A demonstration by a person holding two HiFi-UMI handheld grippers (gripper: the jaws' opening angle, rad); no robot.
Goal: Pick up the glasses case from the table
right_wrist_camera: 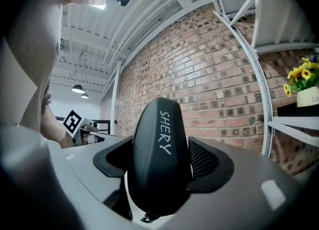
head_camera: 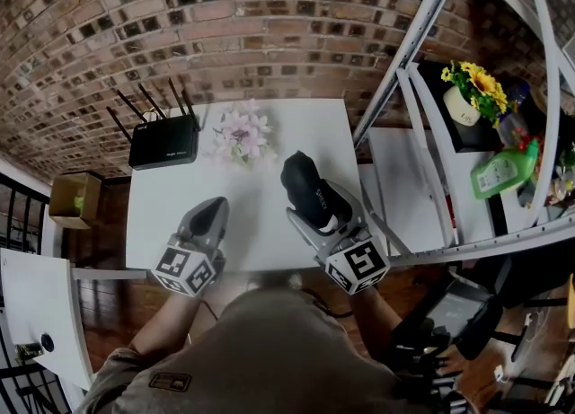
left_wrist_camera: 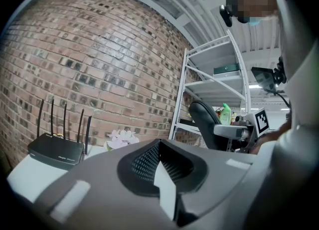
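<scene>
A black glasses case with white lettering is held up off the white table. My right gripper is shut on it, and the case stands upright between the jaws in the right gripper view. Over the table's left front part, my left gripper has its jaws together with nothing between them. From the left gripper view the case shows at the right, in the other gripper.
A black router with antennas sits at the table's back left. A bunch of pale pink flowers lies at the back middle. A white metal shelf with a yellow flower pot and a green bottle stands to the right. A brick wall is behind.
</scene>
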